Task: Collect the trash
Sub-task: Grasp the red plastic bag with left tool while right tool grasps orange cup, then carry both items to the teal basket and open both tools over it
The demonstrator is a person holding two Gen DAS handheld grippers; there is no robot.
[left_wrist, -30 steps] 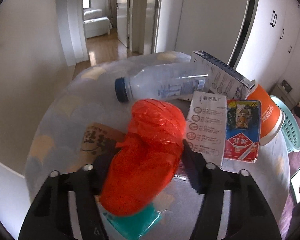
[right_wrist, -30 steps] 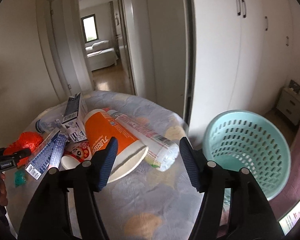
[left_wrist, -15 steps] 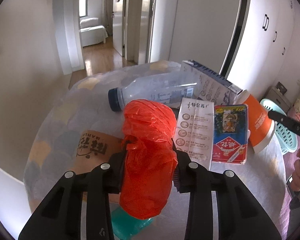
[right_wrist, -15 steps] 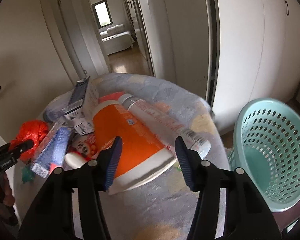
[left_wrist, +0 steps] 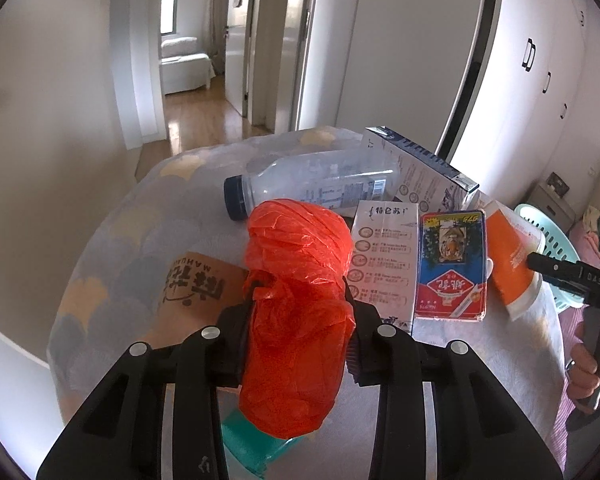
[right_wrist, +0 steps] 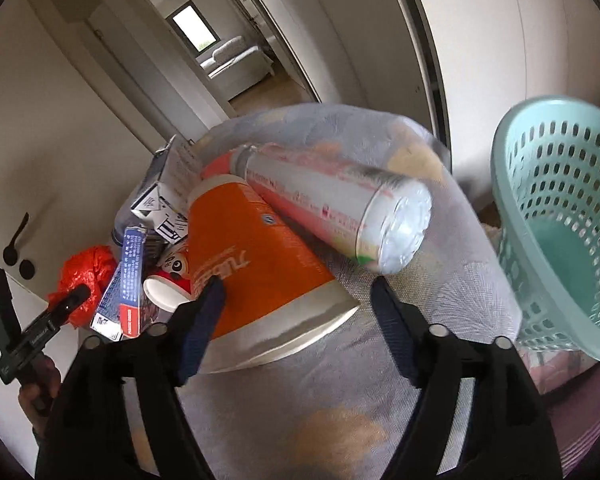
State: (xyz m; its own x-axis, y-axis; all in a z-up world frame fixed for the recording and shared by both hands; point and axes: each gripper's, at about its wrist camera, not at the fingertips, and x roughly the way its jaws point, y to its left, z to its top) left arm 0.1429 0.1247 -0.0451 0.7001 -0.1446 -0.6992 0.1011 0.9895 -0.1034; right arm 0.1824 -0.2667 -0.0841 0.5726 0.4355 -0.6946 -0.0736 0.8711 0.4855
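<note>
1. The left gripper point(left_wrist: 298, 320) has its jaws drawn close together, pinching a crumpled red plastic bag point(left_wrist: 296, 312) at the bag's waist; both pads press into the plastic.
2. The bag bulges above and below the grip, over the cloth-covered table point(left_wrist: 140, 216), with a teal scrap point(left_wrist: 252, 446) beneath its lower end.
3. Just beyond the bag lie a clear bottle with a dark cap point(left_wrist: 312, 188), a white printed carton point(left_wrist: 384, 264) and a blue-and-red card box point(left_wrist: 452, 266).
4. The right gripper point(right_wrist: 296, 306) has its jaws spread wide and opening further; the wide end of an orange paper cup point(right_wrist: 256, 264) lies between them.
5. The left pad sits at the cup's side; whether it touches cannot be told. The right pad stands clear of the cup.
6. A silver bottle point(right_wrist: 336, 208) lies alongside the cup, and a mint-green basket point(right_wrist: 560, 216) stands beside the table on the right.
</note>
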